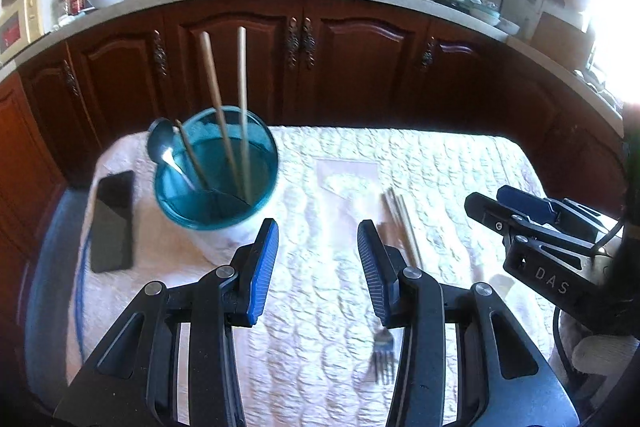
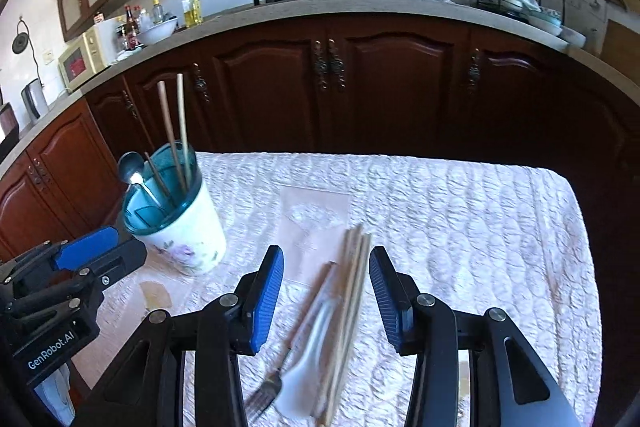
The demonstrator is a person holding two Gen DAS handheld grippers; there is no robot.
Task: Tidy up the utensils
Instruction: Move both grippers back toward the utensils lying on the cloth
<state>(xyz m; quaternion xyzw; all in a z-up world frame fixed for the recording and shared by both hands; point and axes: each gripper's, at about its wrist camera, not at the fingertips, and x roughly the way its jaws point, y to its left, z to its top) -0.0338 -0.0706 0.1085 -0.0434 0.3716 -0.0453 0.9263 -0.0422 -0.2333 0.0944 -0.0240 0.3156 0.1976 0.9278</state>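
My right gripper (image 2: pixel 326 291) hangs with its jaws wide and empty straddling the loose pile near the table's (image 2: pixel 480 211) front edge, placed so, I judge, to close on the bundle of chopsticks (image 2: pixel 352 291), blurred, perhaps four. Beside them lie one fork (image 2: pixel 266 391) and one white spoon (image 2: pixel 308 359). My left gripper (image 1: pixel 318 267), also wide and empty, waits near the utensil holder (image 1: pixel 216 171) at the left edge, which already stands two chopsticks (image 1: pixel 230 99), a metal spoon (image 1: pixel 162 147) and one darker stick upright.

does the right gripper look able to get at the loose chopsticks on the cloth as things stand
Probably yes. The right gripper is open with the loose chopsticks lying between its fingers, nothing above them. A white spoon and fork lie alongside and might get caught.
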